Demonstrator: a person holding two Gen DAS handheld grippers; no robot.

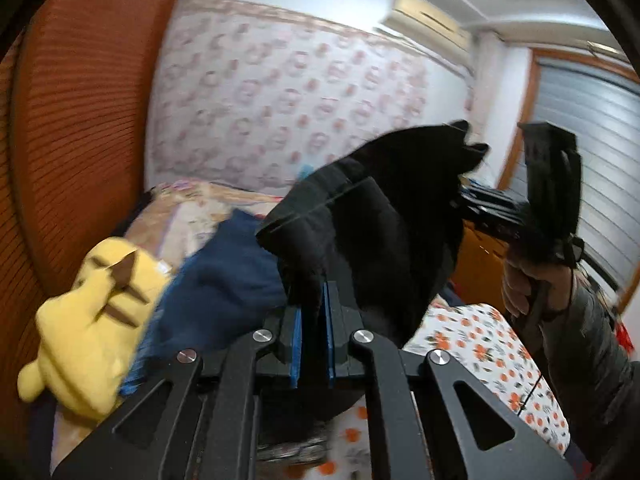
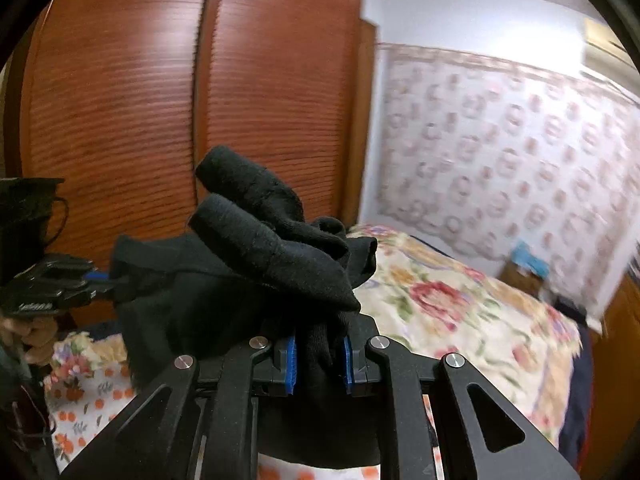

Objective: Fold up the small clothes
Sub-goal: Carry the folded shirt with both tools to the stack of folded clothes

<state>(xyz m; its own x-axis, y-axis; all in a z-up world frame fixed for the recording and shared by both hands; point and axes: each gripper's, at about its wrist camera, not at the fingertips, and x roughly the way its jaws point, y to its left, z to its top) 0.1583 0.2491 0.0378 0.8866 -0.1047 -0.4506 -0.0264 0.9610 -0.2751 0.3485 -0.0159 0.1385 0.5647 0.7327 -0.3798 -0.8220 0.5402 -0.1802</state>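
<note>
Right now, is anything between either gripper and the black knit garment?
No. Both the left gripper and right gripper are already shut on the black knit garment, held up between them.

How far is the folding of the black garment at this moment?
Done: both grippers have lifted the black garment above the bed. In hand: left gripper and right gripper each pinch it. Left: it hangs bunched, no neat fold visible; the blue clothing lies unfolded.

You see a black garment (image 1: 384,216), a yellow plush toy (image 1: 92,320), navy cloth (image 1: 224,280), an orange-flowered white sheet (image 1: 492,344), and reddish-brown wardrobe doors (image 2: 160,100).
</note>
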